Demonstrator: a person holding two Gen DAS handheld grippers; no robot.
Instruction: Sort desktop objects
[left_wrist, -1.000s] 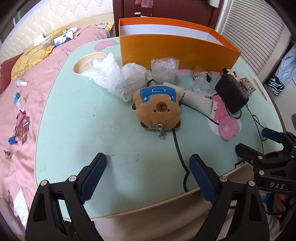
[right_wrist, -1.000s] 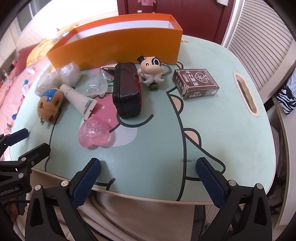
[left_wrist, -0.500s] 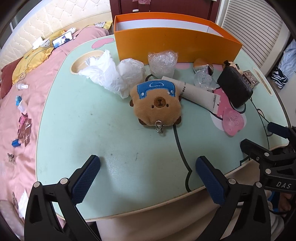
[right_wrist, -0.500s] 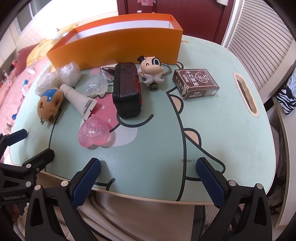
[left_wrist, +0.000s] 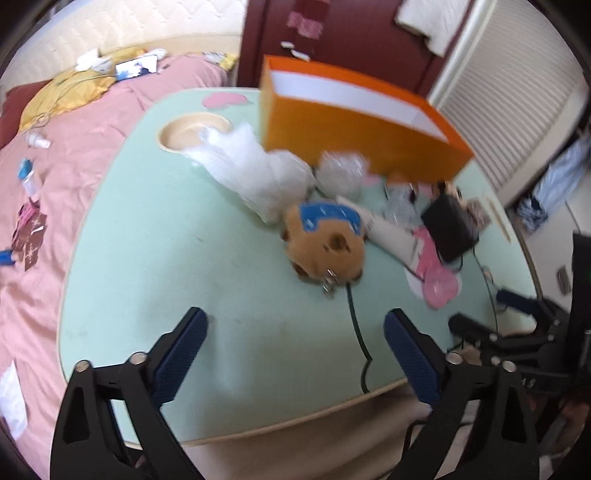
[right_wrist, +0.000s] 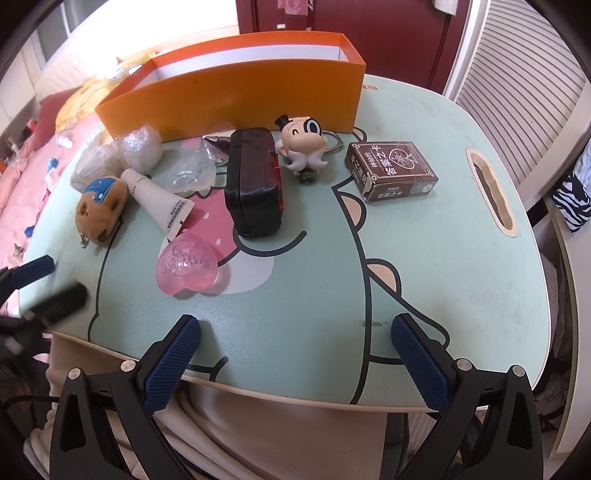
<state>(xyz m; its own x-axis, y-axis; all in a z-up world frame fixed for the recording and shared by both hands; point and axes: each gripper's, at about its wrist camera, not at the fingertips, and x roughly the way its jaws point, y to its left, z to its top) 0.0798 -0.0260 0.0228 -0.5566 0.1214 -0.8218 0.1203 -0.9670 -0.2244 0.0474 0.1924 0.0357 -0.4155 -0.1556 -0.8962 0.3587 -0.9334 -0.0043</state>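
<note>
Above, the left hand-held gripper (left_wrist: 293, 334) hovers over the near edge of the mint-green bench (left_wrist: 155, 236), its blue-padded fingers spread wide and holding nothing. Ahead of it, slightly right of centre, lies the brown plush bear (left_wrist: 325, 243) with a blue patch, its metal clasp pointing toward the gripper; crumpled white plastic (left_wrist: 258, 173) lies just beyond it. The left view is motion-blurred.

Likewise, the right hand-held gripper (right_wrist: 295, 341) sits at the bench's near edge, fingers spread and empty. Ahead and to its left lies a pink heart-shaped case (right_wrist: 186, 264); further on are a white tube (right_wrist: 159, 201), a black case (right_wrist: 255, 186), a cartoon figurine (right_wrist: 304, 146) and, to the right, a brown card box (right_wrist: 391, 171). An orange box (right_wrist: 236, 96), open at the top, stands along the far side of the bench, behind all these objects.
</note>
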